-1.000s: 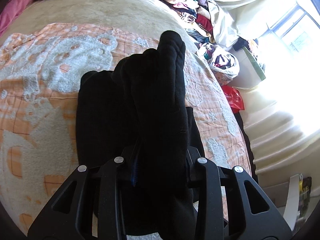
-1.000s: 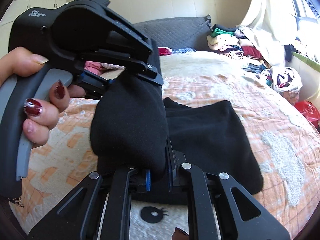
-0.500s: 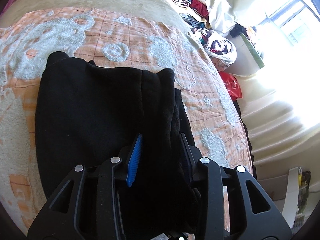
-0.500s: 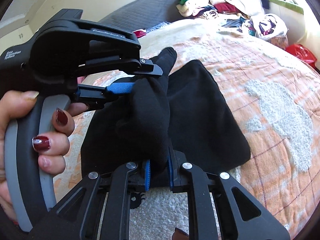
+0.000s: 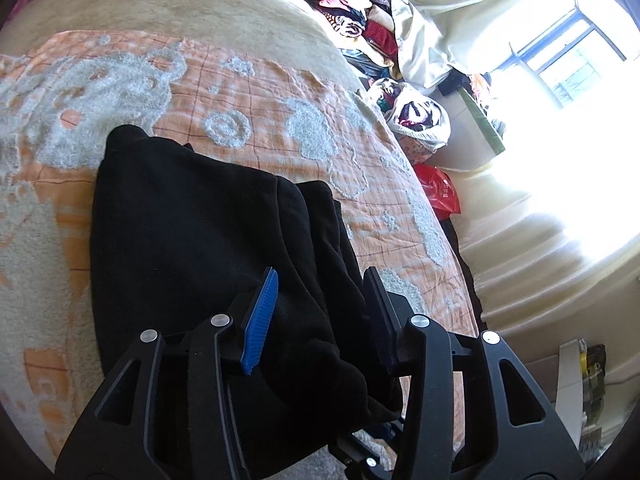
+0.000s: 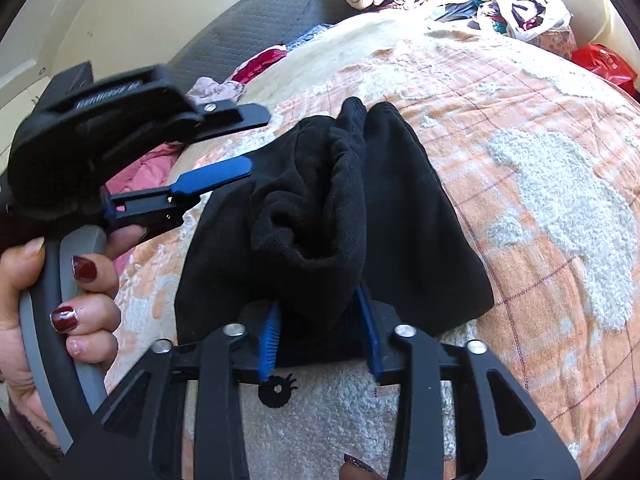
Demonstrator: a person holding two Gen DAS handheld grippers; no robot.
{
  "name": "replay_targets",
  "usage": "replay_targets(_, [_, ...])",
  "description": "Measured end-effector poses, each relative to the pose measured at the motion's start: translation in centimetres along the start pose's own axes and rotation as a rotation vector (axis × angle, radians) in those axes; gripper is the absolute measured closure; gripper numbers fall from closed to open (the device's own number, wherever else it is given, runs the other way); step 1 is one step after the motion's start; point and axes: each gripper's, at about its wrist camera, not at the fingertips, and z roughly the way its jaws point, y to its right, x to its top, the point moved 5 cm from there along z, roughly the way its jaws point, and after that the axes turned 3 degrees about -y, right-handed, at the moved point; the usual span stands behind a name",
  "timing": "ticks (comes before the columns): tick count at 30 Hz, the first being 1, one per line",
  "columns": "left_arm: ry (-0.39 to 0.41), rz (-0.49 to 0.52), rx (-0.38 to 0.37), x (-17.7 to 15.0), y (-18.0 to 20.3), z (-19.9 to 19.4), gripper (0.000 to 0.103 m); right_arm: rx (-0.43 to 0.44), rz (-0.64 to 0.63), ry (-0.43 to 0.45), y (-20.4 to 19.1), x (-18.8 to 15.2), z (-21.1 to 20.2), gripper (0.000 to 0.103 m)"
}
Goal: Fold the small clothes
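Black garment [image 5: 180,232] now down between opening tongs [image 5: 320,300]

A small black garment [image 5: 180,232] of soft knit lies folded on the orange-and-white bed blanket [image 5: 256,92] — flat at one side, its other edge bunched into loose, rumpled ridges [image 6: 316,216].

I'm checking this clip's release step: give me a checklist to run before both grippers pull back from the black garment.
1. Black garment lies on the blanket: ok.
2. Left gripper letting go: its jaws are opening, but a fold of cloth is between them: not ok.
3. Right gripper letting go: its jaws are opening, with a bunched fold between them: not ok.
4. Fold is flat: the middle stands up in a ridge in the right wrist view: not ok.
5. Garment's edges line up: cannot tell.
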Motion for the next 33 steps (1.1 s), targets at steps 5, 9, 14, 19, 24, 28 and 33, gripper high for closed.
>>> replay_targets(5, [0.075,-0.007,0.046,-0.5,-2.0,-2.6,0.062,0.058,0.011,0.000,0.2,1.1,-0.6,0.041])
replay_targets(9, [0.111,0.005,0.103,-1.5,-3.7,-3.9,0.059,0.102,0.061,-0.024,1.2,2.1,-0.4,0.033])
replay_targets(14, [0.131,0.041,0.173,-2.7,-5.1,-4.7,0.044,0.169,0.090,-0.074,1.8,3.1,-0.2,0.023])
replay_targets(19, [0.128,0.091,0.243,-3.2,-6.1,-4.8,0.032,0.206,0.073,-0.091,1.4,5.2,0.0,0.015])
replay_targets(24, [0.103,0.100,0.260,-3.6,-6.9,-4.4,0.031,0.173,0.031,-0.139,0.9,7.1,2.1,0.015])
replay_targets(28, [0.076,0.125,0.268,-4.1,-6.8,-3.5,0.031,0.232,0.107,-0.187,1.3,7.7,4.1,0.015])
replay_targets(33, [0.051,0.155,0.279,-4.7,-6.3,-2.5,0.031,0.221,0.095,-0.203,1.2,8.5,5.1,0.023])
